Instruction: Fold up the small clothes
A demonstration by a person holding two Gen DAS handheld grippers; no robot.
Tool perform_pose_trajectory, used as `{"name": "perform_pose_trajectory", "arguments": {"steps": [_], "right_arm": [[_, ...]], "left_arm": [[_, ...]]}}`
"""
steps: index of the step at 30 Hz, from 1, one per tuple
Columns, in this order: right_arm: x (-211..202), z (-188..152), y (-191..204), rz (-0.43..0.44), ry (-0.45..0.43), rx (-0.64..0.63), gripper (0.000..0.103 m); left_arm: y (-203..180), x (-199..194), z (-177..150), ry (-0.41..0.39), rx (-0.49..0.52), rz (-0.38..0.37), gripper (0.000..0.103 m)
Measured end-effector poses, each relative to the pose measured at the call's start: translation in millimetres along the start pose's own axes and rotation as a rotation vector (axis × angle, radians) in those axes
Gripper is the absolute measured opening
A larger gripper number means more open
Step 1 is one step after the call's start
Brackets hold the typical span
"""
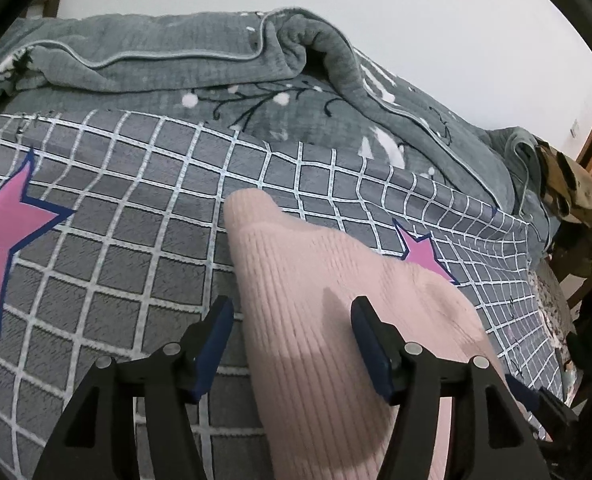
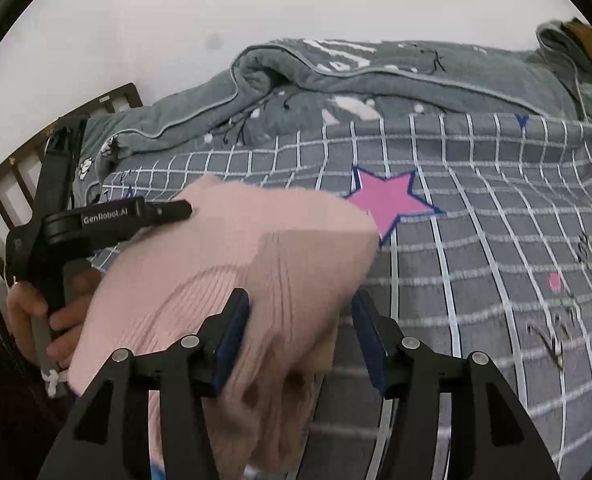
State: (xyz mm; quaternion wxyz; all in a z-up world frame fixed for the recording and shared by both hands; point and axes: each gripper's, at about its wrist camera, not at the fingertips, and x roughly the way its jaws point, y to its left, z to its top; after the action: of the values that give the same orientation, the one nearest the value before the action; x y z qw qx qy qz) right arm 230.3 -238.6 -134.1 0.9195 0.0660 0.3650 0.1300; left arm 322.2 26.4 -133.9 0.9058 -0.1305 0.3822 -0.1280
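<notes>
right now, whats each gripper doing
left gripper: open, pink ribbed knit garment lying between its jaws, not pinched
right gripper: open, same garment between its jaws

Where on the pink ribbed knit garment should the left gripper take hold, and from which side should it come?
Probably the long left edge of the pink ribbed knit garment, approached from the bare grey checked bedcover beside it. In the left wrist view that edge lies free on the cover, just inside the left gripper's open jaws, so one finger could slide under it.

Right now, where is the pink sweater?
The pink sweater lies on the checked bedspread, between both open grippers' fingers, beside a pink star.
</notes>
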Motion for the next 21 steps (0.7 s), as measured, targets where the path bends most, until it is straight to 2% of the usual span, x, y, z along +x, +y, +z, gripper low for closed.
{"name": "perform_pose_trajectory", "arguments": {"steps": [9, 11, 13, 15, 19, 21], "right_arm": [[-9.2, -17.6, 7.0, -0.026, 0.034, 0.028, 0.052], [-8.2, -19.2, 6.1, -0.017, 0.040, 0.059, 0.044], [-9.6, -20.3, 6.9, 0.004, 0.035, 0.076, 0.024], [-15.7, -19.0, 12.0, -0.004, 0.003, 0.054, 0.013], [-40.5, -15.0, 11.1, 0.021, -0.120, 0.083, 0.011], [-42.7, -15.9, 5.2, 0.033, -0.136, 0.146, 0.011]], "left_arm": [[6.9, -25.2, -18.5, -0.017, -0.043, -0.041, 0.062], [6.4, -29.5, -22.3, -0.016, -0.044, -0.052, 0.062], [4.4, -32.6, -26.4, -0.013, -0.036, -0.056, 0.062], [1.3, -37.6, -31.4, -0.017, -0.017, -0.054, 0.062], [-1.4, -51.4, -41.5, -0.040, 0.018, -0.062, 0.063], [1.8, -58.0, -48.8, -0.052, 0.011, -0.067, 0.063]]}}
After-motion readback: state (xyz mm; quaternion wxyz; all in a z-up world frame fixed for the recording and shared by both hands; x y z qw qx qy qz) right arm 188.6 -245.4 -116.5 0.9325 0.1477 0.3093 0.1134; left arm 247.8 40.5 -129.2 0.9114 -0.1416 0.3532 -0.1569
